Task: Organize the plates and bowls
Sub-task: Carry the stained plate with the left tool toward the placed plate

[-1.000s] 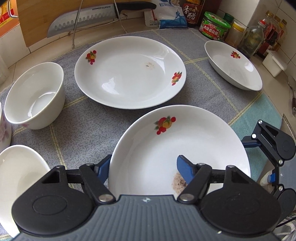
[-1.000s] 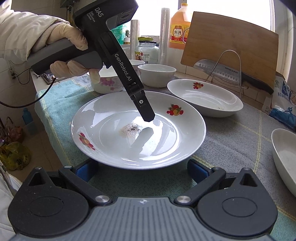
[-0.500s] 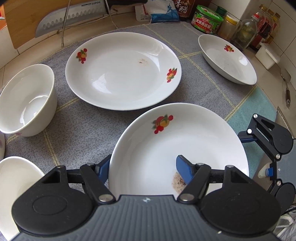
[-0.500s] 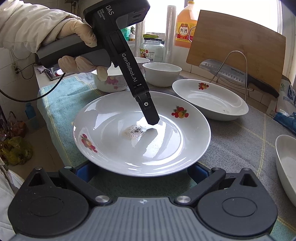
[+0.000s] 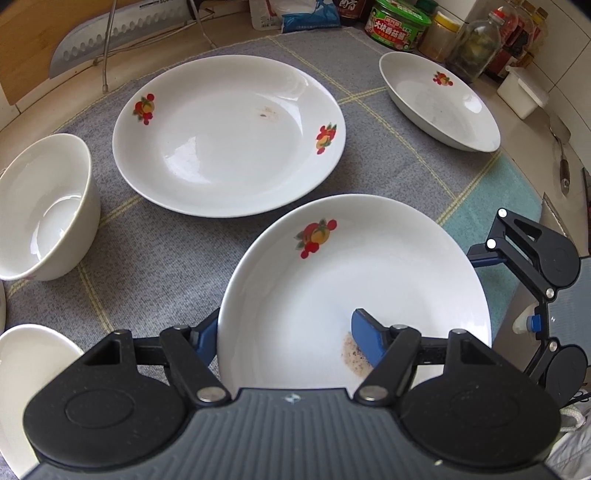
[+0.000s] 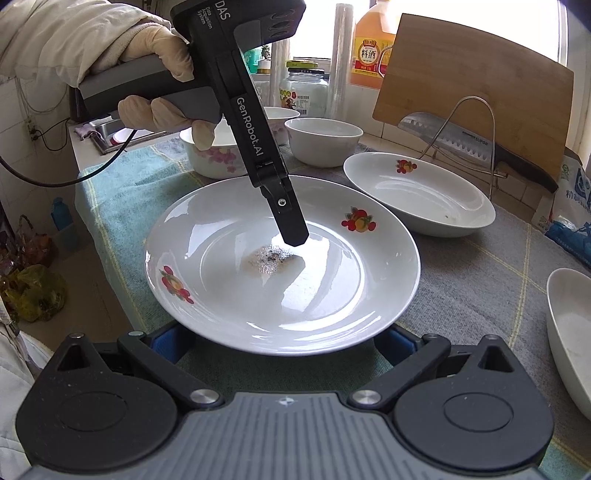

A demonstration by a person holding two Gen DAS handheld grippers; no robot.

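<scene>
A white plate with fruit decals (image 5: pixel 369 280) and a dark stain lies nearest on the grey cloth. My left gripper (image 5: pixel 286 321) is shut on its rim, one pad outside under the edge and the other inside beside the stain. The right wrist view shows that inner finger (image 6: pixel 288 218) reaching down to the middle of the plate (image 6: pixel 332 295). My right gripper (image 6: pixel 280 338) stands open, its pads low under the plate's near rim. A second decal plate (image 5: pixel 229 136) sits behind, a third (image 5: pixel 439 99) at the far right. A white bowl (image 5: pixel 44 206) stands left.
A flowered bowl (image 6: pixel 210 158) and another white dish (image 5: pixel 29 369) crowd the left end. A knife on a wire rack (image 5: pixel 110 33) leans on a cutting board (image 6: pixel 472 85) at the back. Jars and bottles (image 5: pixel 399 26) line the far right. A gloved hand (image 6: pixel 155 48) holds the left gripper.
In the left wrist view the far plate and the bowl have slid leftward while the near plate kept its place between the fingers. In the right wrist view that plate looks slightly larger.
</scene>
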